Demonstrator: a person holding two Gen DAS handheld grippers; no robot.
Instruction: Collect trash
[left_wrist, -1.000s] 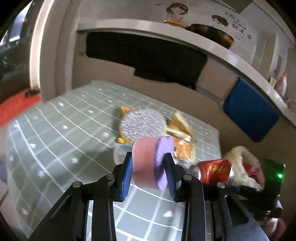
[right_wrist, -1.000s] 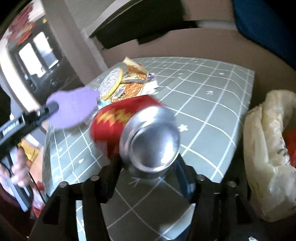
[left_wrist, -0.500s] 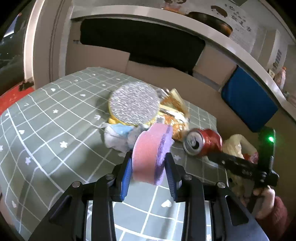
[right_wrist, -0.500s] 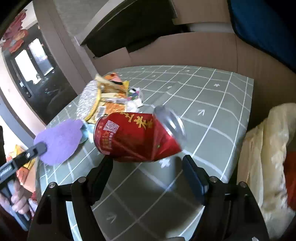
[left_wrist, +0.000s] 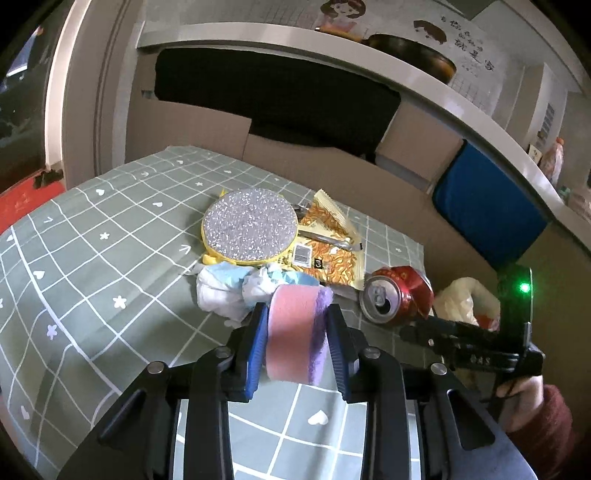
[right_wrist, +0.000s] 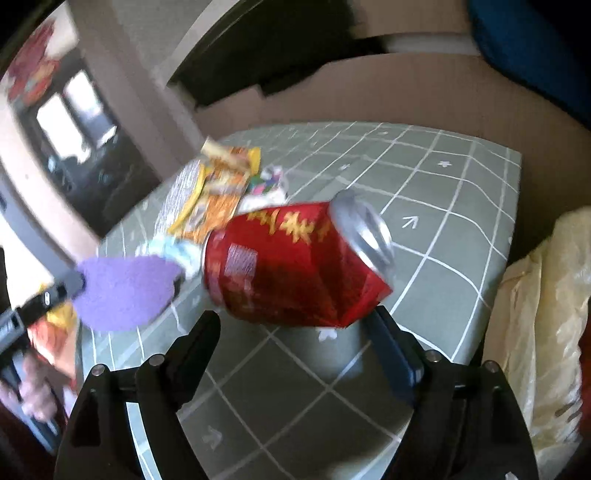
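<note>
Thin dented aluminium, the red can (right_wrist: 291, 264) is judged light and slippery between the opening, unclamped right tongs (right_wrist: 295, 332), while the soft sponge (left_wrist: 297, 328) is squeezed by the closing left tongs (left_wrist: 295, 343).

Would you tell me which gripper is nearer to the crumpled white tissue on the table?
Left. The left gripper, shut on a pink and purple sponge, is right beside the crumpled white tissue. The right gripper, its jaws opening around the red can, is further off.
</note>
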